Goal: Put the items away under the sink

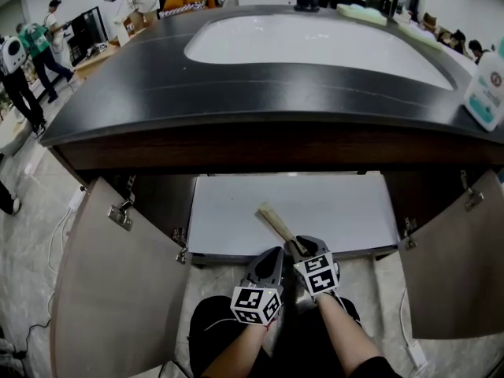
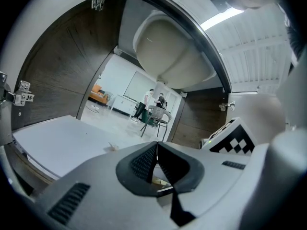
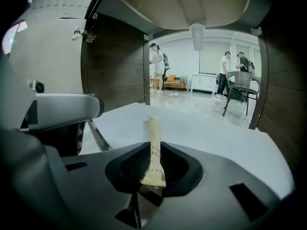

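**Packet held at the cabinet mouth**

The right gripper [image 1: 298,246] [image 3: 153,164] has its jaws nearly together, clamped on the near end of a slim tan paper packet [image 1: 276,220] [image 3: 154,150]. The packet reaches far and left over the white cabinet floor [image 1: 339,203] under the sink [image 1: 315,42]. The left gripper [image 1: 272,257] [image 2: 157,159], just beside it on the left, has its jaws fully closed on nothing. Both cabinet doors [image 1: 110,290] stand open.
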The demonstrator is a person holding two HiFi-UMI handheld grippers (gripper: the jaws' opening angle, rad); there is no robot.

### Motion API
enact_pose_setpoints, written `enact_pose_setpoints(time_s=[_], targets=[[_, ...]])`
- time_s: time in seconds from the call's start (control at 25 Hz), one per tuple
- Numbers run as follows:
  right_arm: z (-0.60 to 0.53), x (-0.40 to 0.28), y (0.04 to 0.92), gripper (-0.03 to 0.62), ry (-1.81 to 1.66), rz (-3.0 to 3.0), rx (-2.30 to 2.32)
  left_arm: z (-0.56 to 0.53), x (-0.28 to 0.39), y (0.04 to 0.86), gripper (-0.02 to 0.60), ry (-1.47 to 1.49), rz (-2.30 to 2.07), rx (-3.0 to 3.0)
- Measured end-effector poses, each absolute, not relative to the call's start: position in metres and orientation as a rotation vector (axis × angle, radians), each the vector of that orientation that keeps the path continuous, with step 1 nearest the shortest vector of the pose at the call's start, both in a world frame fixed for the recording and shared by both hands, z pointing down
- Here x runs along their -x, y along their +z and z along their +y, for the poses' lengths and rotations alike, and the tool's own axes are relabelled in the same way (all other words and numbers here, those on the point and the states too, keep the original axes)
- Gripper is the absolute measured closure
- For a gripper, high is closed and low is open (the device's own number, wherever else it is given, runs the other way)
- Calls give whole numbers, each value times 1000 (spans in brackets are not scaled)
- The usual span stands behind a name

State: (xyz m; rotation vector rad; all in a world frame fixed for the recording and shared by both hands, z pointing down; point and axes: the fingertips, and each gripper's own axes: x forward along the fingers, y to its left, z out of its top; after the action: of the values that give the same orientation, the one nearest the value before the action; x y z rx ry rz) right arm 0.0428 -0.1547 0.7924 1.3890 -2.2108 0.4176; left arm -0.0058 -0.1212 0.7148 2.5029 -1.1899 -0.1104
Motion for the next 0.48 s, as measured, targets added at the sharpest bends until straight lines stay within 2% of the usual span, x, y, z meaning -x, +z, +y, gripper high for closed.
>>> enact_pose_setpoints(time_s=[0.48], targets=[[-135, -33, 755, 543, 406, -2371, -1415, -118, -5, 711, 572, -104, -1151, -2561]])
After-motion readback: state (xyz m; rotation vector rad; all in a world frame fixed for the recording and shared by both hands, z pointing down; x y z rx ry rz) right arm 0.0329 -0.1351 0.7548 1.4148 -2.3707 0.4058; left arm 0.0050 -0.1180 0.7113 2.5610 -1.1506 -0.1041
